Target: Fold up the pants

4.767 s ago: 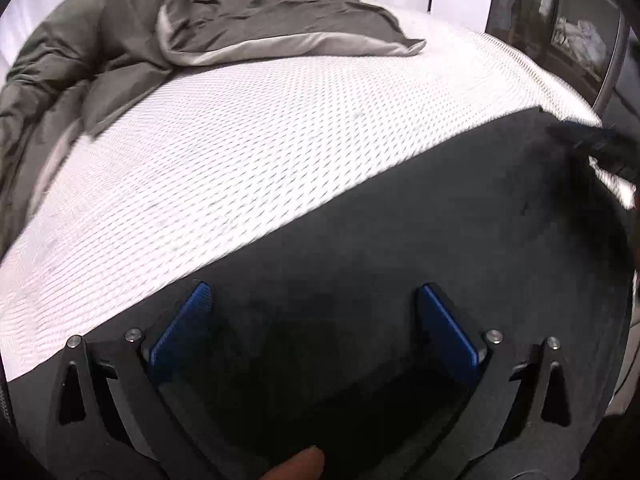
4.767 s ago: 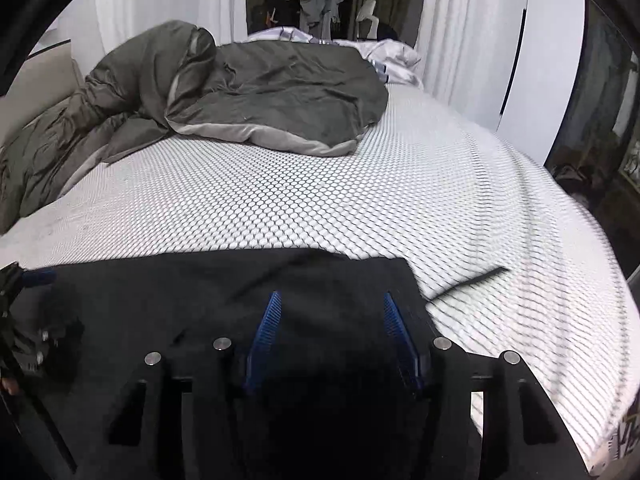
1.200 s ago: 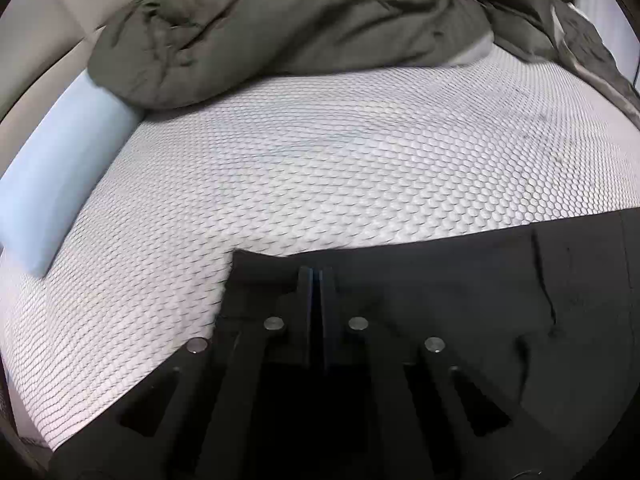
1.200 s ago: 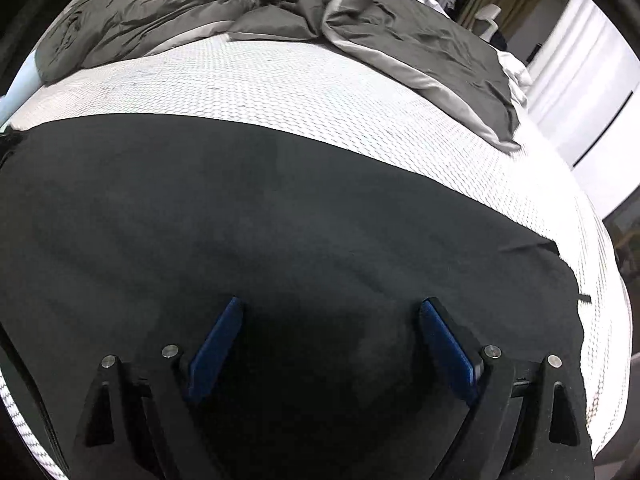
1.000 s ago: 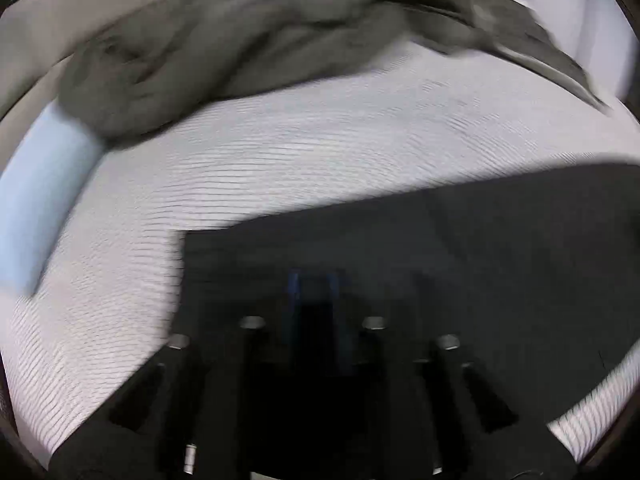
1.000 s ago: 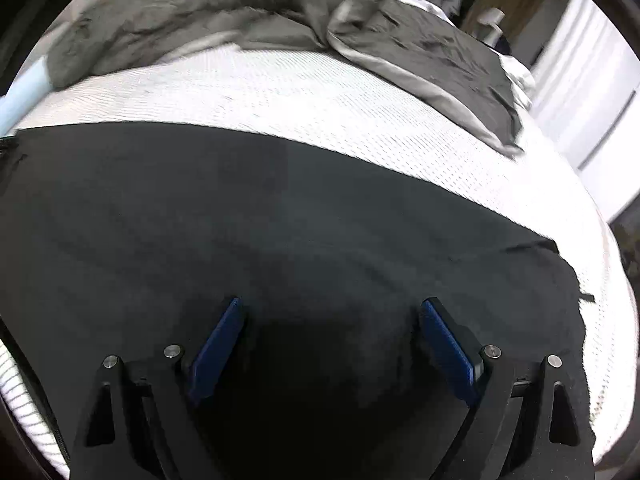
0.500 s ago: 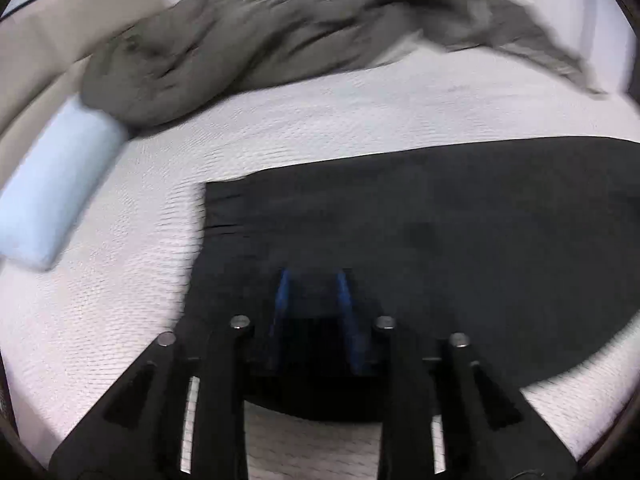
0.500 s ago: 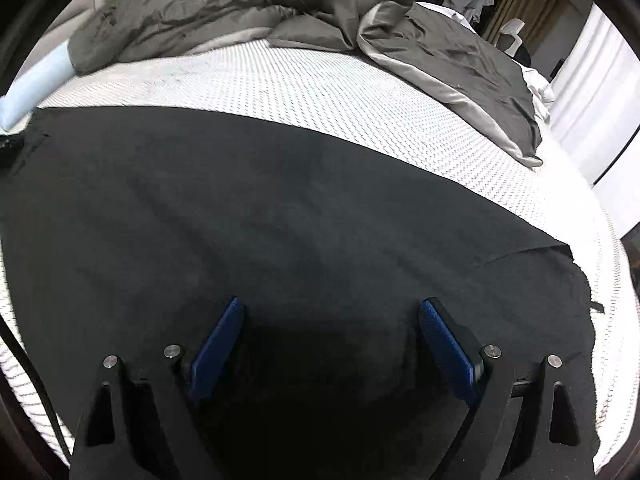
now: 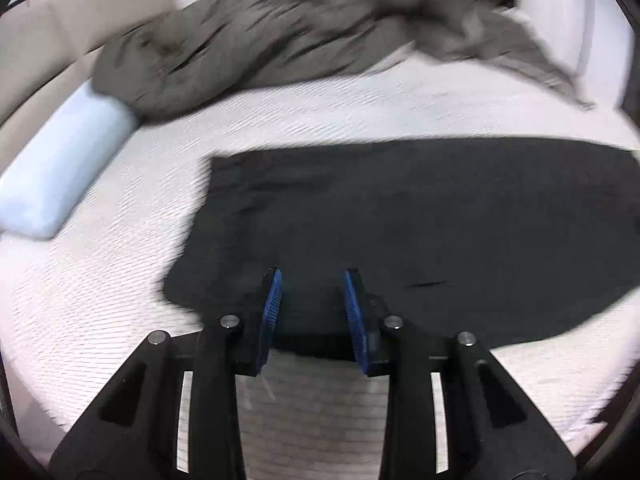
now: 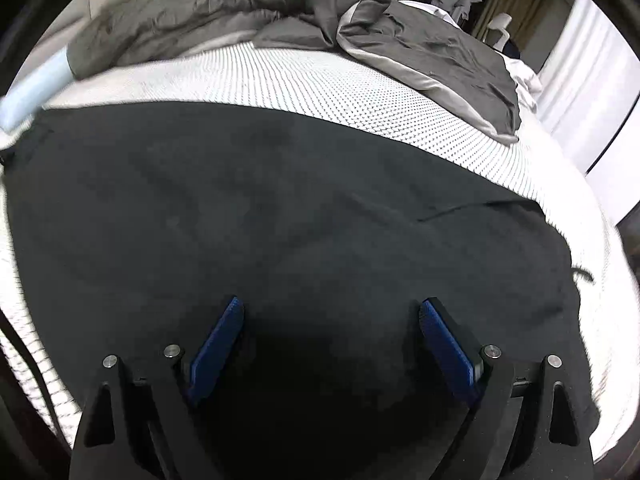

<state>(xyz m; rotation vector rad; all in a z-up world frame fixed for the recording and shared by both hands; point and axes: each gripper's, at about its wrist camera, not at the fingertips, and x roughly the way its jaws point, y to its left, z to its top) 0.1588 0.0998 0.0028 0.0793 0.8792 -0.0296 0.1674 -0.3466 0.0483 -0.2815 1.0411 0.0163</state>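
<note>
The black pants (image 9: 420, 232) lie flat on the white textured bed, stretched left to right. In the left wrist view my left gripper (image 9: 313, 280) is open and empty, its blue pads over the near left edge of the pants. In the right wrist view the pants (image 10: 280, 208) fill most of the frame. My right gripper (image 10: 330, 312) is wide open and empty, hovering over the near middle of the fabric. A thin drawstring (image 10: 584, 274) sticks out at the right end.
A crumpled grey duvet (image 9: 304, 28) lies at the back of the bed; it also shows in the right wrist view (image 10: 360, 28). A pale blue pillow (image 9: 60, 168) lies at the left. White bed sheet (image 9: 320, 400) lies near my left gripper.
My left gripper was shut on the pants' left end, then opened and pulled back from it. My right gripper stayed open over the pants, which now lie flatter.
</note>
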